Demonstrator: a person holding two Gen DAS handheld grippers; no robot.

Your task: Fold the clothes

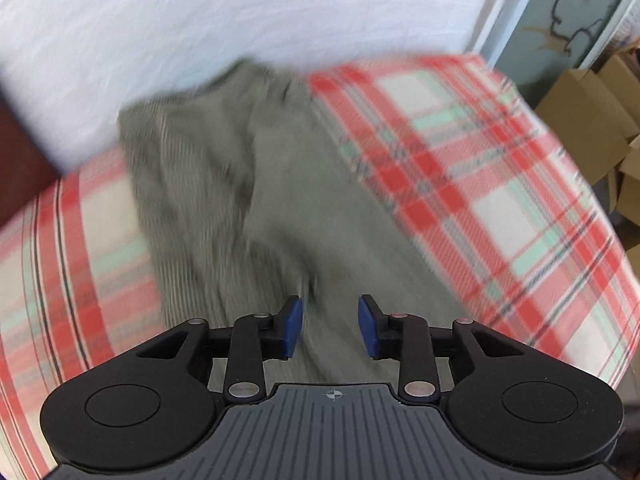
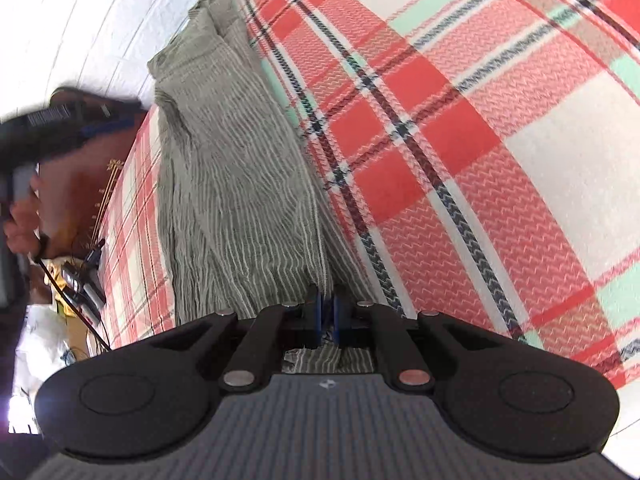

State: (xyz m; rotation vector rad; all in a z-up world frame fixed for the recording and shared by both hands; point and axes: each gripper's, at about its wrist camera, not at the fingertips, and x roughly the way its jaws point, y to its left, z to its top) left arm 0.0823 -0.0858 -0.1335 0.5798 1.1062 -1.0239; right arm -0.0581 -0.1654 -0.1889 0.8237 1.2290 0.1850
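**A:** On the red, cream and mint plaid blanket [image 2: 460, 128], where does the grey-green, white-striped crinkled garment [image 2: 236, 184] lie?

**B:** Stretched out long and narrow, its long axis running straight away from the right gripper [image 2: 327, 316] toward the white sheet [image 2: 100, 20] at the far end.

**A:** And that gripper's jaws?

**B:** Clenched on the garment's near edge; striped cloth shows between the blue pads and bunches just behind them.

**A:** The left gripper [image 1: 331, 326]?

**B:** Released. Its blue pads [image 1: 292, 330] stand apart over the garment with nothing pinched; the view is blurred, so I cannot tell whether they touch the cloth.

**A:** So which end matters next?

**B:** I'd judge the held near end gets carried along that long axis toward the far end. The right gripper has it; the left, beside the garment's far stretch, looks free to pin or regrasp.
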